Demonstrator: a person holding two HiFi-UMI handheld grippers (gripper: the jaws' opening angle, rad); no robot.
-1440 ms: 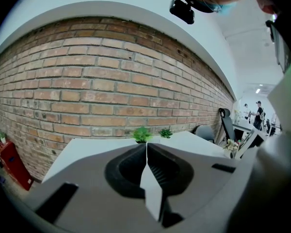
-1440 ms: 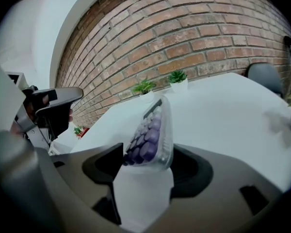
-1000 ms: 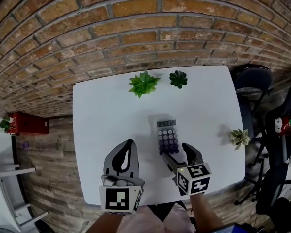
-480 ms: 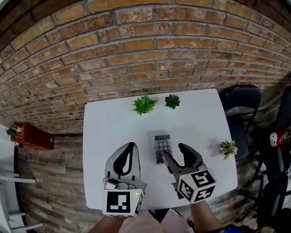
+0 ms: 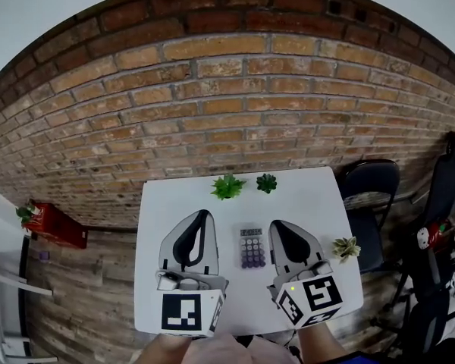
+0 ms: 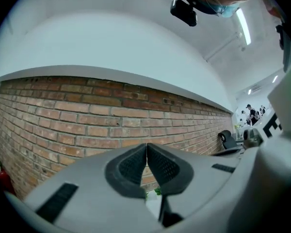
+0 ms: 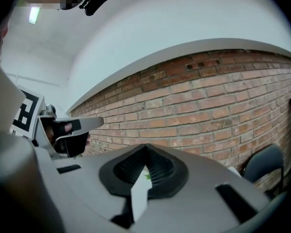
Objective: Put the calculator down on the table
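Seen from above: a white table (image 5: 159, 203) set with its far edge against a brick wall (image 5: 212, 105), near edge just below both grippers. Open wooden floor (image 5: 83, 279) along the table's left edge, with only a red box (image 5: 57, 226) well off to that side at the foot of the wall. Tighter on the right, with a dark chair (image 5: 368, 188) just beside the right edge.

Near the far edge, a spiky bright-green plant (image 5: 227, 186) and a smaller dark-green plant (image 5: 267, 181) side by side. Close to the right edge, a pale plant (image 5: 346, 247). Bare white tabletop everywhere else.

Lying flat near the middle of the table, the calculator (image 5: 252, 248) – in the head view between the two grippers, touching neither. Small upright rectangle: grey display strip at the far end, rows of round keys below it, pale at the top and shading to purple toward the near end.

To the calculator's left in the head view, the left gripper (image 5: 204, 217), held in the air and aimed at the bricks. Jaws closed tight, dark ribbed pads (image 6: 128, 167) meeting in a thin line, nothing between them.

To the calculator's right, the right gripper (image 5: 277, 226), likewise facing the wall. Jaws pressed together and empty, pads (image 7: 121, 171) touching at the tip.
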